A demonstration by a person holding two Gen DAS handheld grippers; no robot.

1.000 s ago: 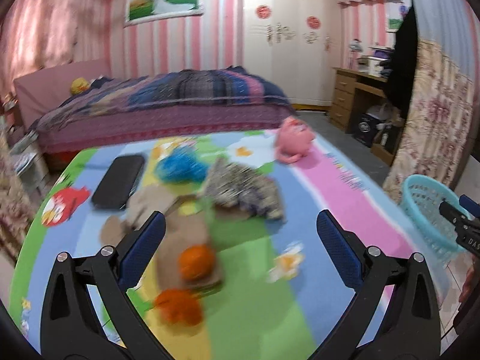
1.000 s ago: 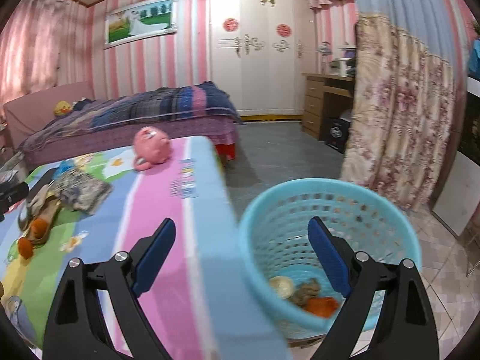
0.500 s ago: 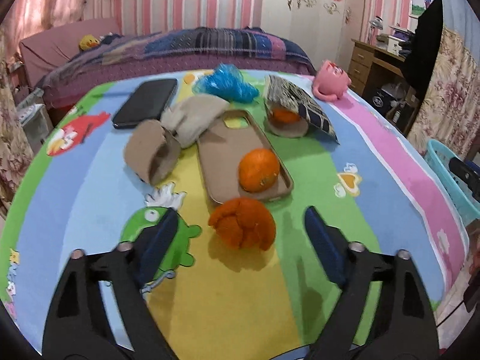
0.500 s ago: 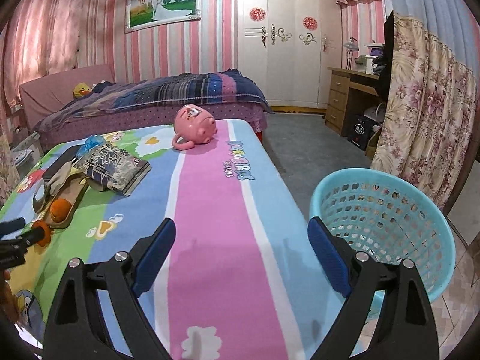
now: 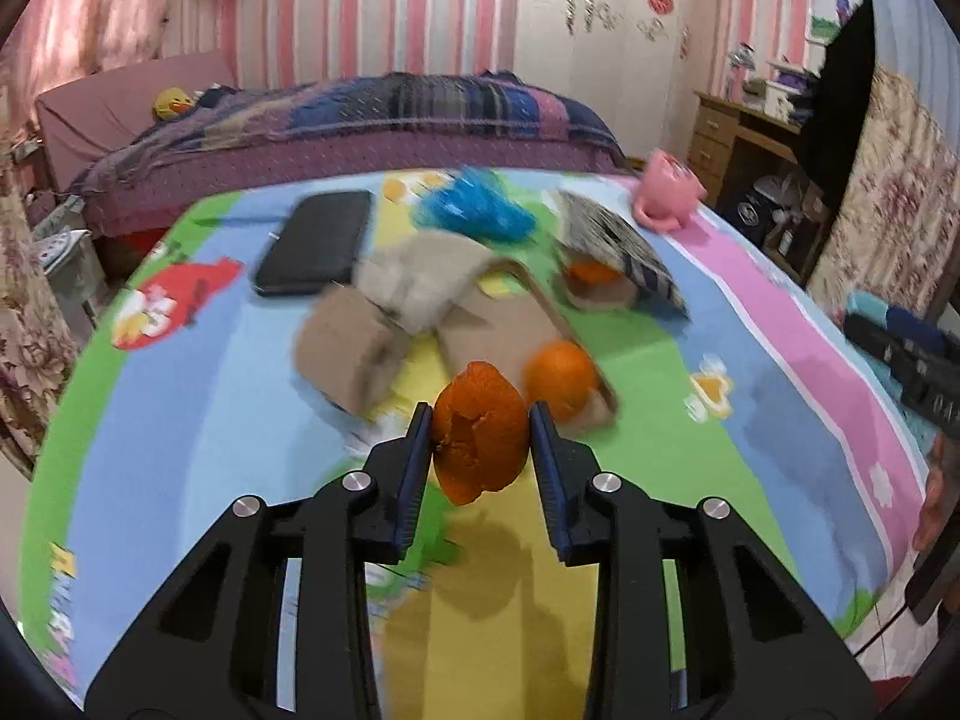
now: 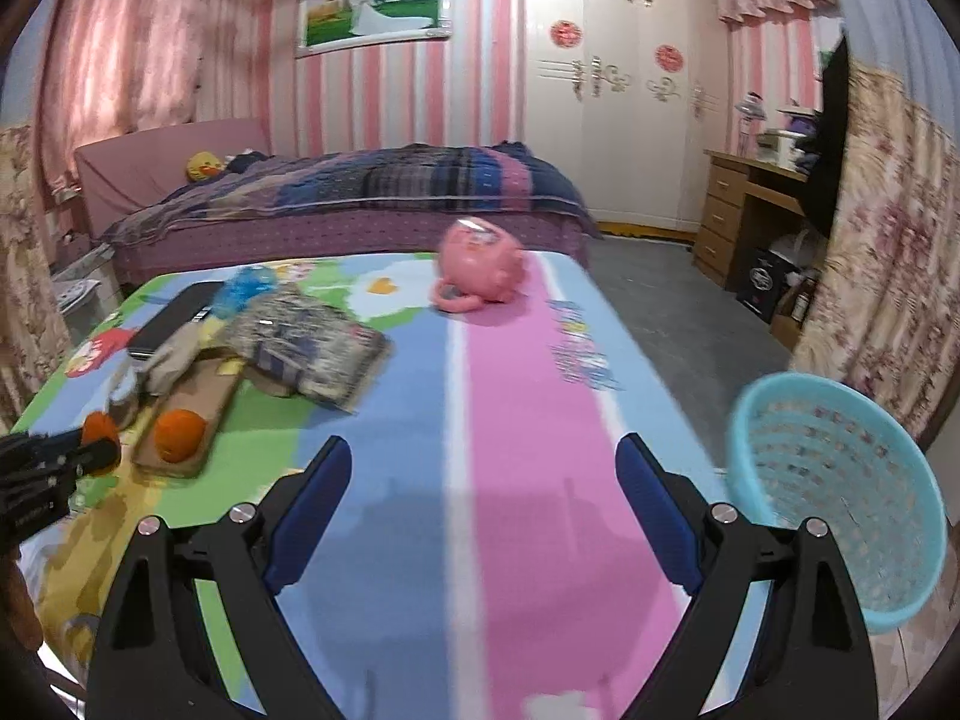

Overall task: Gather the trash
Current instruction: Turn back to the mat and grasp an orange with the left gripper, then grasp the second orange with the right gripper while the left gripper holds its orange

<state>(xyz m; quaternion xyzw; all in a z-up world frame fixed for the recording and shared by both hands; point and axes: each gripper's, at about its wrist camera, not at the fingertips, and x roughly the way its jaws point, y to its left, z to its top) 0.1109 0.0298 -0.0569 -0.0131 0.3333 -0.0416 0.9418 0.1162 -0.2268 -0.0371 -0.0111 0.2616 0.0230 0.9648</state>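
Since a second ago the left gripper point(image 5: 480, 441) has come forward and down over the worktop point(image 5: 180, 408), and its fingers point(image 5: 417, 450), then spread wide, are closing on the orange peel point(image 5: 480, 432), which now sits between the blue pads with both pads against its sides. The right gripper point(image 6: 480, 516) has swung from above the basket point(image 6: 840, 492) to over the worktop's pink stripe; its fingers are spread wide with nothing between them.

The left view shows the peel close up: a crumpled, deep orange shell with a torn edge facing the camera. Just behind it a whole orange point(image 5: 561, 372) lies on a tan phone case point(image 5: 510, 324), with a rolled brown cloth point(image 5: 348, 348), a black phone point(image 5: 318, 240), a blue wad point(image 5: 474, 210), a patterned packet point(image 5: 618, 246) and a pink toy point(image 5: 666, 192) farther back. The right view alone shows the whole basket, light blue, standing off the worktop's right edge; what lies in it cannot be made out. From there the left gripper appears at the left edge, black, with the peel only a small orange spot at its tip.

In the left view the basket is nearly hidden behind the right gripper's black body at the right edge. Motion blur smears the cloth and the blue wad. Another orange piece shows under the packet's near end, mostly covered.
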